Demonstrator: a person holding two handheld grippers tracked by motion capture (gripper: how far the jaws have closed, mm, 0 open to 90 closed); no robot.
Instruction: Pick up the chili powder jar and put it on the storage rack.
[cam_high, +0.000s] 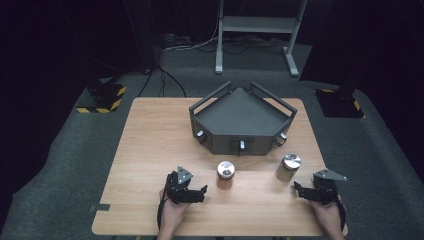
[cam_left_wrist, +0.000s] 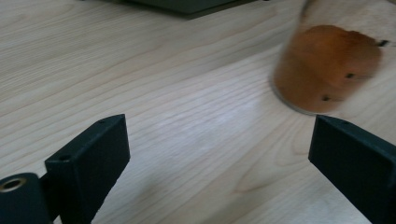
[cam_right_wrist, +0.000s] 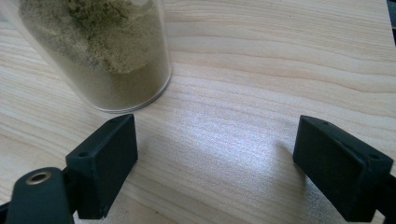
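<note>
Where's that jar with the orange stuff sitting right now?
In the high view the orange jar stands mid-table, just before the grey tray, right of the left gripper.

Both grippers, left gripper (cam_high: 192, 192) and right gripper (cam_high: 304, 191), are matte black with chunky block jaws, a grey three-cornered plate on top, a brass-ringed hole and black cables trailing back.
</note>
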